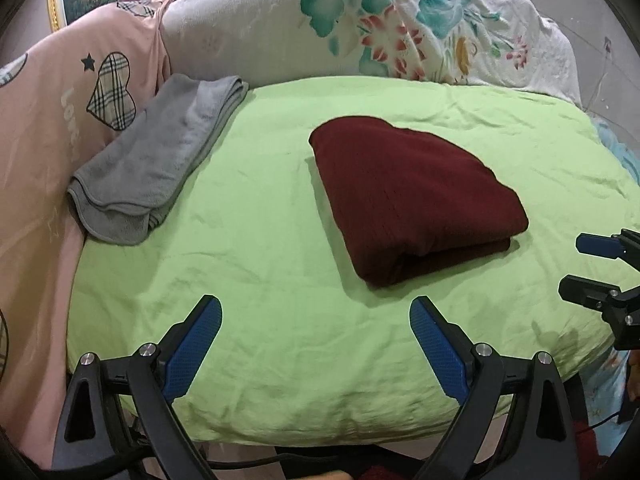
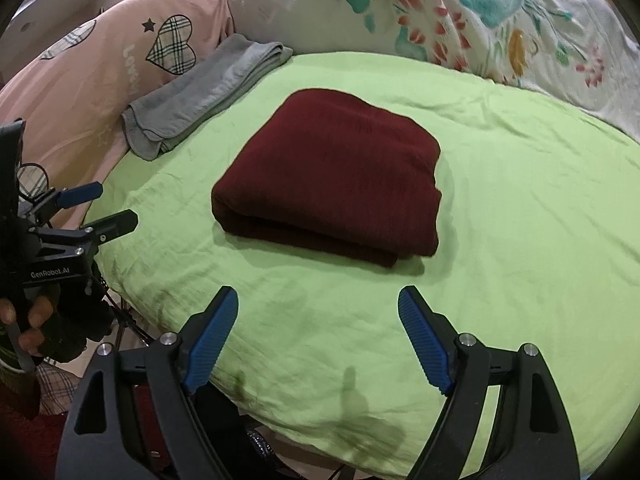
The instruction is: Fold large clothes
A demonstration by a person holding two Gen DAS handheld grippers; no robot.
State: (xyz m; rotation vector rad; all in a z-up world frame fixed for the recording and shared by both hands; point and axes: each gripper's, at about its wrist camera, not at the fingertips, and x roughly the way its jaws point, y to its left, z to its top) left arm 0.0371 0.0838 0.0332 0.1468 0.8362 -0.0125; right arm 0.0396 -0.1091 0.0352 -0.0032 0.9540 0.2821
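We are holding both grippers above the near edge of a bed covered with a light green sheet [image 1: 280, 220]. The left gripper [image 1: 316, 344] is showing its jaws spread wide and gripping nothing, and the right gripper [image 2: 318, 334] is doing the same, its blue pads wide apart over bare sheet.

The task's garment, a dark red knitted piece of clothing [image 1: 412, 196], is lying near the middle of the bed as a compact, thick rectangle, several layers stacked with a rounded fold facing us. It is sitting well apart from both grippers. A folded grey towel [image 1: 156, 156] is resting at the left edge of the bed, partly against a pink duvet with plaid hearts [image 1: 80, 92]. A white floral quilt [image 1: 400, 20] is bunched along the far side.

We are judging that the folding is finished or very nearly so, since no sleeve or loose edge is showing. If anything remains, it is calling for a light touch: pressing the stack flat or squaring its corners without dragging the top layer, or lifting the bundle from beneath with both grippers so the layers are not sliding apart.
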